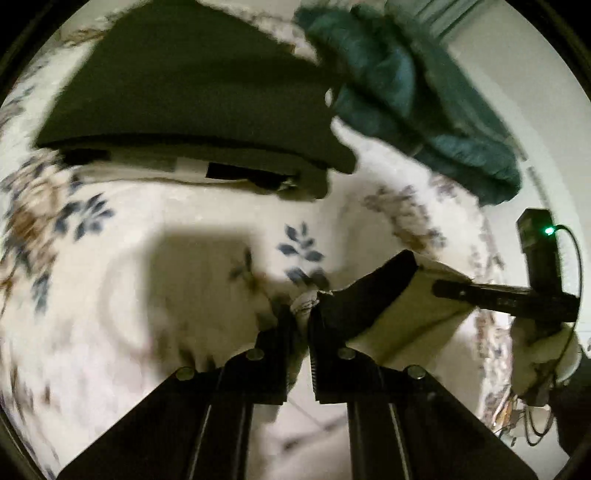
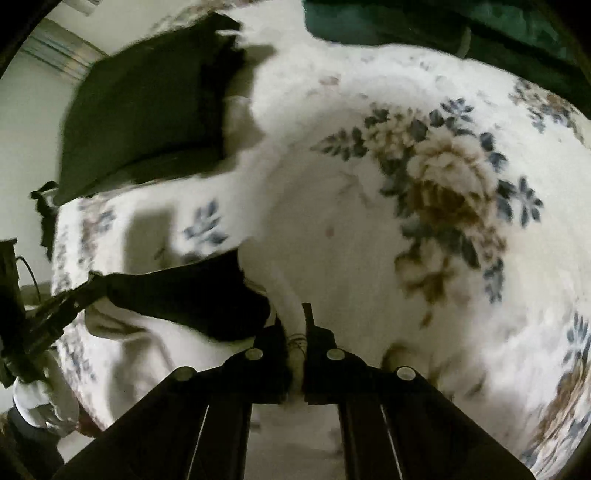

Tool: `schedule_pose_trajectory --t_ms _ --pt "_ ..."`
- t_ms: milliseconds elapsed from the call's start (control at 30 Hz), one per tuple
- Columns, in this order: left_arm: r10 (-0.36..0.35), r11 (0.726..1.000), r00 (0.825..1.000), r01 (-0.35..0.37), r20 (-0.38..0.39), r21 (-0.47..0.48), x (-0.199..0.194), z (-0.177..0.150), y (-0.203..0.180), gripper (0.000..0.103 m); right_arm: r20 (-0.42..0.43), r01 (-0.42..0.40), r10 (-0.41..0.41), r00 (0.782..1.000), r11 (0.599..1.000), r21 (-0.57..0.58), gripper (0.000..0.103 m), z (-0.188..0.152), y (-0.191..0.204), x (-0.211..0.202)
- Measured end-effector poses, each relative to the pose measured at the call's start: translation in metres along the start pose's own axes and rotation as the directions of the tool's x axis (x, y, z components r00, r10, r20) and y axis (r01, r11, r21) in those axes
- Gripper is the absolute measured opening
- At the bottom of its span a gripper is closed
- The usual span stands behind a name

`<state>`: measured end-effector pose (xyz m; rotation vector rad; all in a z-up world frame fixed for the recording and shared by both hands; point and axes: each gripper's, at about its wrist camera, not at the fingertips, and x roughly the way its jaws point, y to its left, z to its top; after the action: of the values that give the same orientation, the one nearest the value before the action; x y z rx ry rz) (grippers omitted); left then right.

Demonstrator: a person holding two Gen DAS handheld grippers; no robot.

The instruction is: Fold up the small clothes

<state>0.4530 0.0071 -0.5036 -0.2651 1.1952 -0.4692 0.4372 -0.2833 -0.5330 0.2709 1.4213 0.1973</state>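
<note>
Left wrist view: left tongs (image 1: 301,314) nearly together, clamped on one end of a small black-and-cream garment (image 1: 373,299); the garment runs from these tongs rightward and slightly up to the right tongs (image 1: 439,287), which come in from the right edge and appear to hold its far end; so its long axis lies between the two tongs, held off the bed (image 1: 155,258); black cloth on the upper face, cream cloth hanging below; cloth sags a little in the middle, not taut; frame is blurred, seams unreadable. Beyond, a folded dark garment (image 1: 192,92) lies flat on the floral bed cover; a teal heap (image 1: 413,96) lies to its right, well apart from the held piece.

Right wrist view: right tongs (image 2: 295,325) closed on a cream edge of the garment (image 2: 184,291), with a few loose threads at the pinch; the black part spreads leftward toward the left tongs (image 2: 86,286), at the left margin; whether those are shut cannot be told from here; cream part droops under the black. Dark folded garment (image 2: 140,107) lies upper left; teal heap (image 2: 424,22) along the top edge.

Judgement: both ends look held, neither hand nearer; the next fold likely turns on bringing the ends together across the long axis, or laying the piece down on the bare floral patch ahead of the tongs.
</note>
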Motion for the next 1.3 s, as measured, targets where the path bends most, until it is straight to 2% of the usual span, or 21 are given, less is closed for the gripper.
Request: schedule_pose_trajectory --t_ms 100,200,267,333,400,467,533,600,667,733,767,867,933,1000,1033,1067,1100,1133,1200,1233,1300 --pt "-0.015 0.998 0.999 0.018 0.050 -0.060 -0.036 -0.031 -0.007 0.007 0.039 -0.041 0.041 0.998 0.999 -0.025 0.005 -0.044 0.008 -0.035" --pt "-0.050 0.984 0.995 0.064 0.085 -0.169 -0.065 -0.076 0.004 0.007 0.067 -0.076 0.079 0.995 0.996 -0.043 0.005 -0.094 0.008 -0.065" --pt "-0.141 0.941 0.987 0.159 0.083 -0.298 -0.071 -0.111 0.022 0.009 0.059 -0.111 0.113 0.992 0.993 -0.024 0.005 -0.130 -0.004 -0.072" --pt "-0.185 0.890 0.979 0.204 0.086 -0.407 -0.071 -0.144 0.040 0.010 0.029 -0.117 0.117 0.993 0.993 -0.011 0.005 -0.162 -0.016 -0.070" --pt "-0.215 0.824 0.974 0.222 0.075 -0.521 -0.067 -0.181 0.054 0.020 -0.033 -0.098 0.098 0.995 0.995 -0.004 0.007 -0.191 -0.031 -0.059" --pt "-0.209 0.773 0.976 0.206 0.066 -0.601 -0.068 -0.210 0.066 0.057 -0.120 -0.050 0.052 0.991 0.999 0.020 0.022 -0.213 -0.046 -0.044" --pt "-0.189 0.742 0.978 0.198 0.083 -0.641 -0.073 -0.224 0.073 0.062 -0.161 0.024 -0.020 0.987 0.999 0.022 0.040 -0.235 -0.059 -0.038" --pt "-0.173 0.736 0.982 0.181 0.076 -0.652 -0.075 -0.226 0.076 0.062 -0.164 0.055 -0.041 0.986 0.995 0.083 0.045 -0.245 -0.074 -0.041" --pt "-0.165 0.746 0.983 0.181 0.086 -0.641 -0.075 -0.218 0.075 0.062 -0.139 0.008 0.023 0.990 0.976 0.218 0.051 -0.252 -0.092 -0.048" --pt "-0.166 0.762 0.981 0.190 0.097 -0.619 -0.069 -0.203 0.073 0.062 -0.091 -0.105 0.150 0.984 0.918 0.383 0.067 -0.258 -0.109 -0.048" --pt "-0.172 0.770 0.980 0.195 0.097 -0.608 -0.061 -0.192 0.070 0.062 -0.076 -0.138 0.193 0.978 0.881 0.453 0.068 -0.260 -0.115 -0.044" --pt "-0.171 0.794 0.984 0.173 0.059 -0.582 -0.034 -0.172 0.067 0.062 -0.021 -0.235 0.299 0.954 0.791 0.565 0.068 -0.263 -0.117 -0.028" --pt "-0.149 0.814 0.988 0.141 0.032 -0.564 -0.024 -0.169 0.068 0.060 -0.011 -0.247 0.317 0.948 0.761 0.600 0.068 -0.260 -0.109 -0.019" --pt "-0.119 0.838 0.993 0.097 -0.007 -0.537 -0.012 -0.164 0.063 0.019 -0.059 -0.180 0.269 0.961 0.776 0.604 0.068 -0.258 -0.097 -0.010" --pt "-0.110 0.844 0.994 0.082 -0.022 -0.530 -0.009 -0.164 0.061 0.006 -0.101 -0.111 0.212 0.972 0.794 0.597 0.068 -0.258 -0.092 -0.003" --pt "-0.105 0.840 0.994 0.080 -0.015 -0.537 -0.011 -0.165 0.060 0.006 -0.107 -0.092 0.191 0.976 0.801 0.591 0.062 -0.258 -0.089 0.000" --pt "-0.115 0.828 0.993 0.101 0.008 -0.552 -0.017 -0.167 0.060 0.006 -0.091 -0.099 0.189 0.978 0.800 0.592 0.027 -0.257 -0.086 0.000" --pt "-0.131 0.812 0.991 0.127 0.034 -0.570 -0.026 -0.170 0.060 0.006 -0.090 -0.087 0.171 0.981 0.806 0.585 0.006 -0.256 -0.082 -0.001" --pt "-0.136 0.788 0.989 0.146 0.062 -0.598 -0.043 -0.174 0.060 0.006 -0.046 -0.076 0.123 0.991 0.827 0.557 0.005 -0.253 -0.076 -0.013" --pt "-0.149 0.766 0.985 0.167 0.082 -0.621 -0.053 -0.177 0.062 0.006 -0.020 -0.078 0.105 0.994 0.835 0.544 0.005 -0.250 -0.074 -0.021" --pt "-0.167 0.737 0.980 0.196 0.107 -0.647 -0.066 -0.183 0.064 0.006 0.021 -0.097 0.102 0.995 0.836 0.540 0.005 -0.244 -0.074 -0.037"
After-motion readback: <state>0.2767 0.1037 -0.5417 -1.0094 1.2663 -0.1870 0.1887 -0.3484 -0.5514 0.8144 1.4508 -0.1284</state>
